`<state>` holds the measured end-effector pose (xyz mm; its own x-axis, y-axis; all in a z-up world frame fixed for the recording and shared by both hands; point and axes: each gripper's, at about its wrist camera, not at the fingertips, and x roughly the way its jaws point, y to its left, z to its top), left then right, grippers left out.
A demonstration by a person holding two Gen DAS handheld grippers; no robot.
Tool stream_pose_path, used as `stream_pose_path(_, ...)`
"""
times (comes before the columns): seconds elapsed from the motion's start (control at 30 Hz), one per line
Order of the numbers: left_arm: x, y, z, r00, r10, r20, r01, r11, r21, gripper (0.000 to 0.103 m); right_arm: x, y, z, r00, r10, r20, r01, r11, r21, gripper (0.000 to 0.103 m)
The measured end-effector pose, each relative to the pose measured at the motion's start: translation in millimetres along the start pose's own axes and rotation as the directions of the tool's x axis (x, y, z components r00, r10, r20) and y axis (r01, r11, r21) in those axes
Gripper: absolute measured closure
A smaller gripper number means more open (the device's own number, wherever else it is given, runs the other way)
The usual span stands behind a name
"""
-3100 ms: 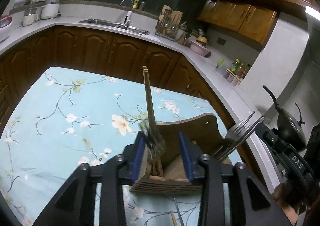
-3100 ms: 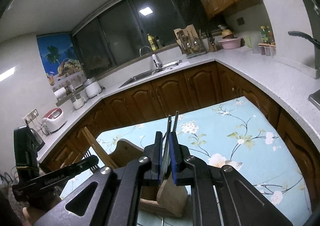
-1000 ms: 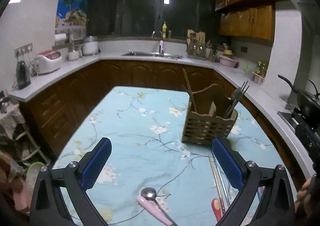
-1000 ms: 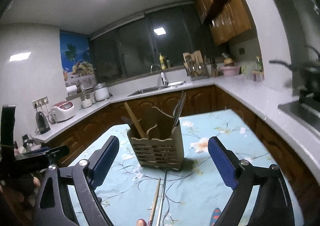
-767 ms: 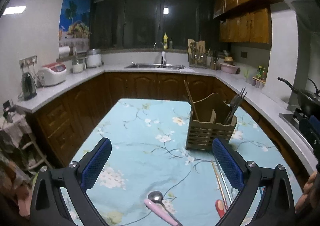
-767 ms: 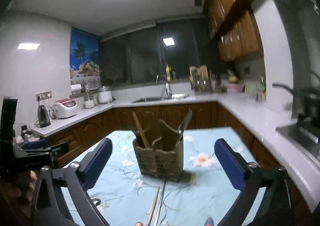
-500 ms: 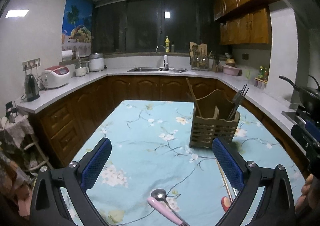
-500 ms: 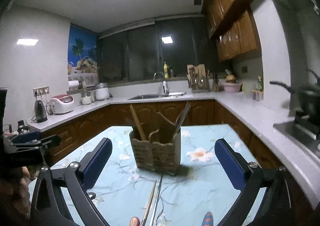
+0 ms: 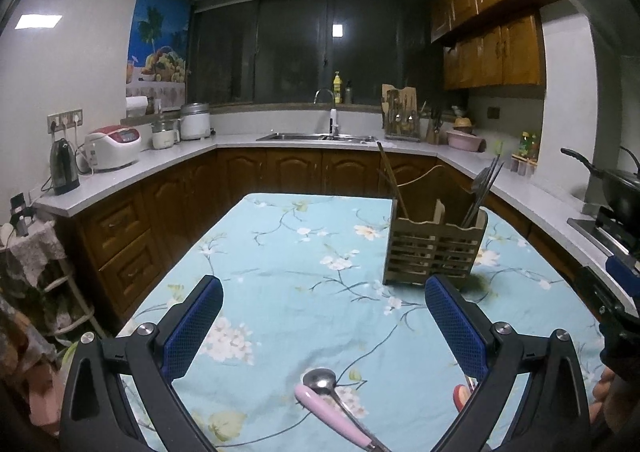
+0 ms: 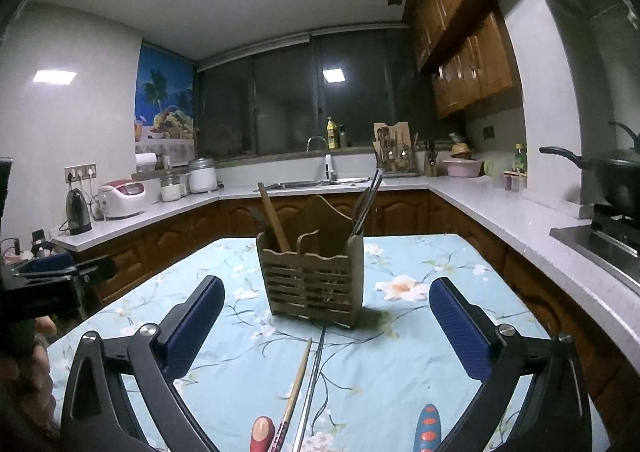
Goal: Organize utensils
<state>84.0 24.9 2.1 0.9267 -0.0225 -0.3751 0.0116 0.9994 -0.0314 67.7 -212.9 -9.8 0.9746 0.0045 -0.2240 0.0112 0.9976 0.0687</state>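
A slatted wooden utensil holder (image 9: 434,250) (image 10: 314,278) stands on the floral tablecloth, with wooden chopsticks in its left slot and metal forks (image 10: 368,197) in its right slot. My left gripper (image 9: 324,292) hovers open over the cloth; a pink-handled spoon (image 9: 334,404) lies just below it. My right gripper (image 10: 326,292) is open too, facing the holder from a short way back. Between its fingers lie a wooden chopstick (image 10: 298,384), a metal chopstick (image 10: 314,376), a red handle (image 10: 262,428) and a blue dotted handle (image 10: 427,426).
The blue tablecloth (image 9: 280,252) covers the table, ringed by a white counter (image 9: 160,167) with brown cabinets. A kettle (image 9: 64,167) and rice cooker stand at left, a sink (image 9: 316,137) at the back, a black pan (image 10: 612,171) on the stove at right.
Both grippers let go of the utensils they had slotted into the holder, opened wide and drew back from it. Over the last second both sank lower, and the holder now sits farther off.
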Motion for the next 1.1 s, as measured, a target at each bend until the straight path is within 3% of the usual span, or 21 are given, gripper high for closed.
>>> stream_pose_path(1.1,-15,-18,-12,0.999,-0.008,0.041,0.007,1.0,0.019,0.001,-8,2,0,1.0,0.011,0.03,-0.011,1.0,0.005,0.0)
